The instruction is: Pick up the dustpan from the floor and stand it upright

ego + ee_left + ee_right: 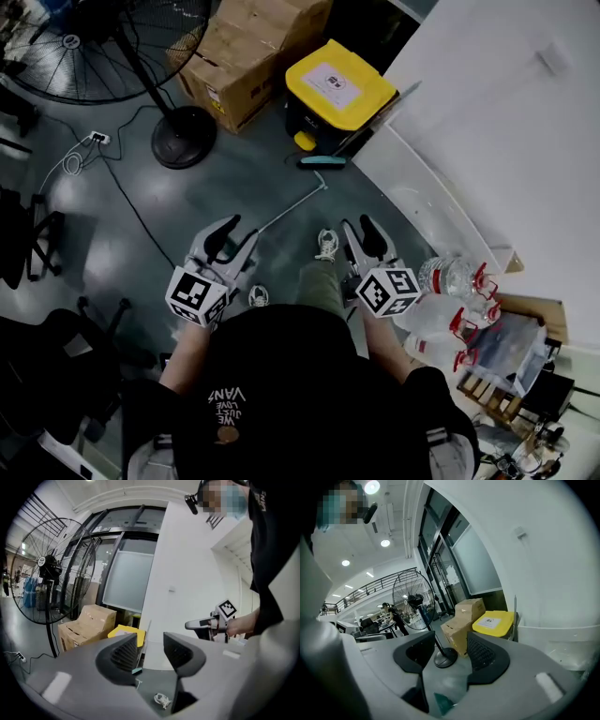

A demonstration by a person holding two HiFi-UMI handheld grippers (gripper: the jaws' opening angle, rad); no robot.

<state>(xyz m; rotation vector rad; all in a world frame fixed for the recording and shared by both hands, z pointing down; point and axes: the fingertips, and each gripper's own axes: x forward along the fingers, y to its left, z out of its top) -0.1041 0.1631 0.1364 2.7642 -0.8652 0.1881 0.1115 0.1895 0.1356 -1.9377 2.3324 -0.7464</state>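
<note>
Item: long-handled grey dustpan with teal lip, seen standing upright at upper centre of the frame, leaned beside the yellow-lidded black bin. Both the left claw and the right claw are held open and empty, mid-frame, well apart from it.

A yellow-lidded bin stands beside cardboard boxes and a fan.

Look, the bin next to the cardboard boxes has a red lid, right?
Not red. The bin's lid is yellow, as the head view shows. The bin does stand next to the cardboard boxes.
</note>
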